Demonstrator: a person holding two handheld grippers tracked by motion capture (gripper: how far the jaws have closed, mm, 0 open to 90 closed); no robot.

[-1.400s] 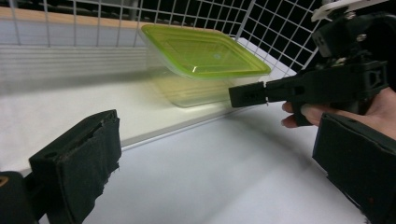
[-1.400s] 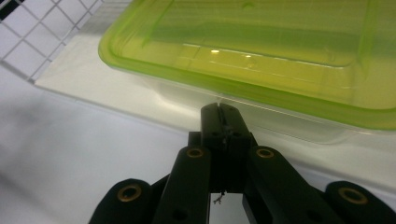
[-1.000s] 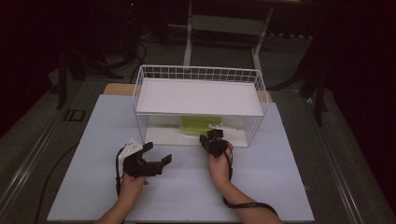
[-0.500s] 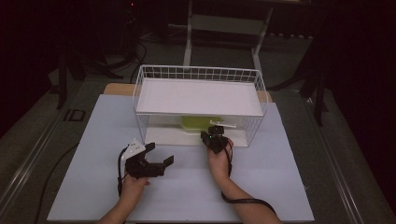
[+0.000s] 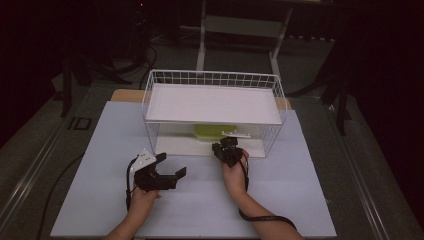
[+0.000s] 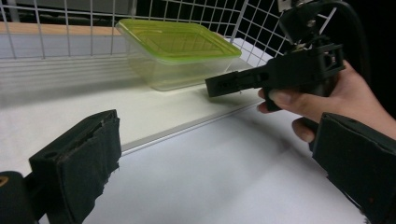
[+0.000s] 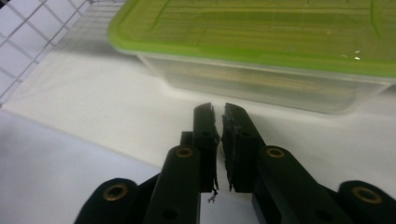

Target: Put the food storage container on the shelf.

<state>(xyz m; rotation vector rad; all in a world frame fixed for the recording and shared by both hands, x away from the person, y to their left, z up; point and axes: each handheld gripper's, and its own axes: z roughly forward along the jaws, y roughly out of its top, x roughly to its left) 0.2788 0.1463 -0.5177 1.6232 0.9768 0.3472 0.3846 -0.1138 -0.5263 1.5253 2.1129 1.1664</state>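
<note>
— Which step? Where's the container (image 7: 261, 51)?
— Reaching: it sits under the wire shelf (image 5: 214, 102), towards the bench's far edge. Right tool (image 7: 218, 109) barely parted, just opening, nothing between; left tool (image 6: 219, 158) released. Next: widen, advance.

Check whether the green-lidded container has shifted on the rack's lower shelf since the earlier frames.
No. The container sits at the same spot under the wire rack, just beyond the right claw.

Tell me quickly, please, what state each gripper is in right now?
Left gripper: open, holding nothing.
Right gripper: jaws just starting to part, nothing between them.
</note>
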